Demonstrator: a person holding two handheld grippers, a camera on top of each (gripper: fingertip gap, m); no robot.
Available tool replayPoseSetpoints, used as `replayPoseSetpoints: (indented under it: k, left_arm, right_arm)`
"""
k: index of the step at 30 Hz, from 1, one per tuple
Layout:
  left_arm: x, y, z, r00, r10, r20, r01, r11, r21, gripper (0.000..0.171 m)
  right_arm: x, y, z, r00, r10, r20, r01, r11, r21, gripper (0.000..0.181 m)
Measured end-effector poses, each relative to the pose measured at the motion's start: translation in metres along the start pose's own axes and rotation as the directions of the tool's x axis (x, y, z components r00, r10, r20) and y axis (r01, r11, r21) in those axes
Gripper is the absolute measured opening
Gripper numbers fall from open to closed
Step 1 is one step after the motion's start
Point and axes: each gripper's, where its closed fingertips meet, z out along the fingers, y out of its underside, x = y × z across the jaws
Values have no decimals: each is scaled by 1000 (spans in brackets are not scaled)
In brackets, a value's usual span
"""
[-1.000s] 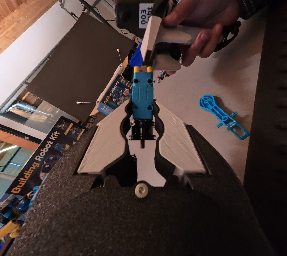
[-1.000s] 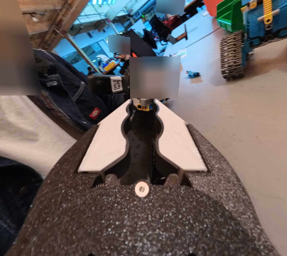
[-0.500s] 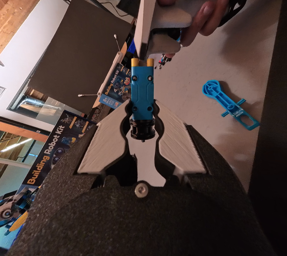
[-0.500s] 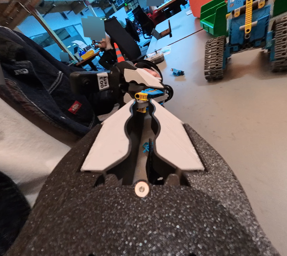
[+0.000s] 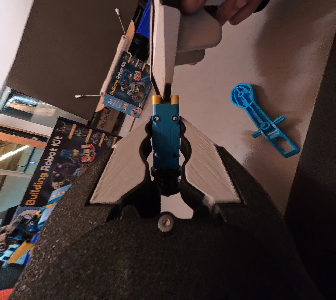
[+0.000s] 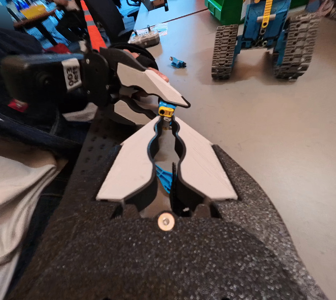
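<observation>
Two printed kit boxes (image 5: 54, 173) stand at 9 o'clock in the left wrist view beside a dark panel (image 5: 72, 36), and on the pale counter (image 5: 227, 73) a blue plastic tool (image 5: 261, 122) lies at 3 o'clock; the left gripper (image 5: 166, 120) has its jaws clenched on a blue block (image 5: 165, 138), which sits deeper between them than half a second ago, while the right gripper (image 5: 168, 89) looms closer at 12 o'clock. From the right wrist view the same counter (image 6: 254, 127) carries a tracked blue robot (image 6: 263, 33) at 1 o'clock, with a green bin (image 6: 223, 2) behind it, and the right gripper's (image 6: 166, 121) jaws are pinched on a grey-and-yellow pin at the block's end; the robot has slid left since.
</observation>
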Motion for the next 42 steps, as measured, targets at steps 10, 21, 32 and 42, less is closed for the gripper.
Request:
replayPoseSetpoints:
  k: [10, 21, 32, 42]
  left_arm:
    - [8, 10, 5, 999, -19, -46, 17, 998, -62, 25]
    - [24, 17, 3, 993, 44, -105, -55, 993, -103, 26]
    - [53, 26, 4, 966, 21, -258, -59, 989, -137, 24]
    - [50, 19, 0, 965, -12, -261, -15, 995, -101, 25]
  right_arm:
    - [4, 4, 9, 999, 0, -45, -1, 1000, -17, 10]
    - [4, 15, 14, 958, -253, -138, 235, 963, -130, 8]
    - [5, 42, 17, 694, -707, -138, 620, 684, -384, 6]
    - [3, 38, 13, 847, -521, -107, 474, 831, -291, 5]
